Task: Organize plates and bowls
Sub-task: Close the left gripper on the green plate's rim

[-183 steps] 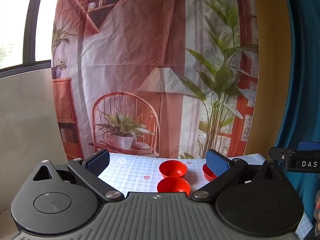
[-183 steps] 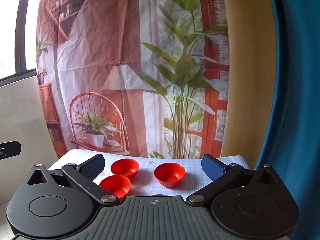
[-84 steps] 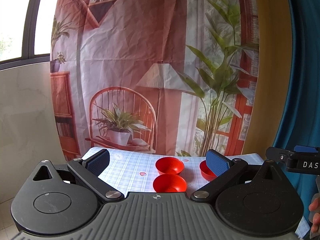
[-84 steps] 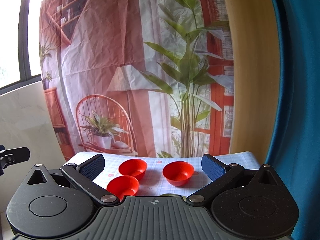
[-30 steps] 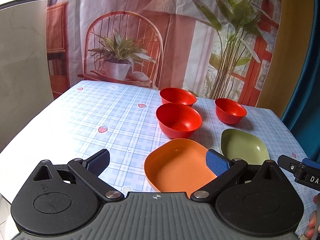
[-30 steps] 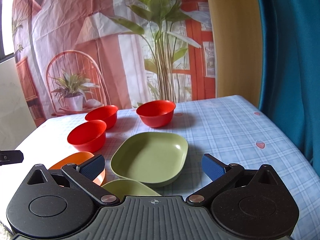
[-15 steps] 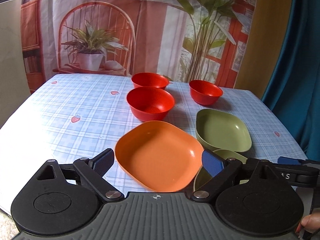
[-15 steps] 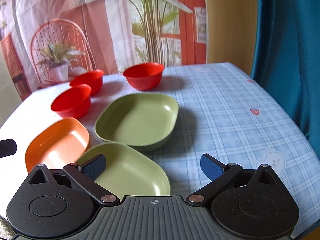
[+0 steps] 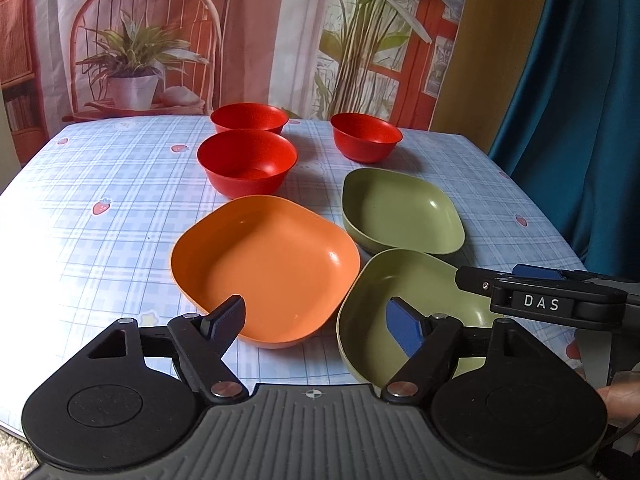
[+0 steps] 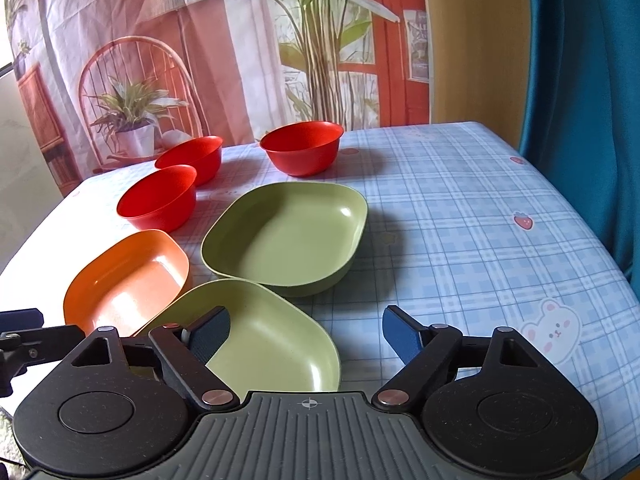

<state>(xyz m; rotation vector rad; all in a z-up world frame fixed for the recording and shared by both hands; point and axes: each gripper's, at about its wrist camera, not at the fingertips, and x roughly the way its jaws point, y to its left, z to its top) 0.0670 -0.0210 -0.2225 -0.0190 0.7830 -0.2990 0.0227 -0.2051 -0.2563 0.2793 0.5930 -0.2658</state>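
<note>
The left gripper (image 9: 318,322) had its two blue-padded fingers apart, and they had just been narrowing. Its jaws framed the near edge of the orange plate (image 9: 266,264), one finger hovering over that plate's rim and the other over the near green plate (image 9: 412,292); neither pad pressed on anything. The right gripper (image 10: 306,330) was likewise parted and had just been narrowing, with the near green plate's (image 10: 264,340) right rim between its fingers, unclamped.

Judged from this, the step in hand was taking hold of a plate, probably to stack it. To do it well, each gripper would need one finger inside the dish and one outside, pinching the thin upturned wall squarely. With both grippers crowded over neighbouring plates, they should avoid knocking each other.

All three plates were shallow rounded squares with raised walls, smooth and slightly glossy, likely hard plastic, so a grip could slip. The orange and near green plates sat just beside each other at the table's near edge. The far green plate (image 10: 288,236) lay just behind them. Beyond stood three round red bowls, matte and deep: two close together on the left (image 9: 248,168) (image 9: 249,118), one apart on the right (image 9: 366,136). Nothing was stacked yet. The table wore a pale blue checked cloth (image 10: 480,216) printed with strawberries and a bear. A person's fingertip (image 9: 618,394) showed at the left view's edge.
</note>
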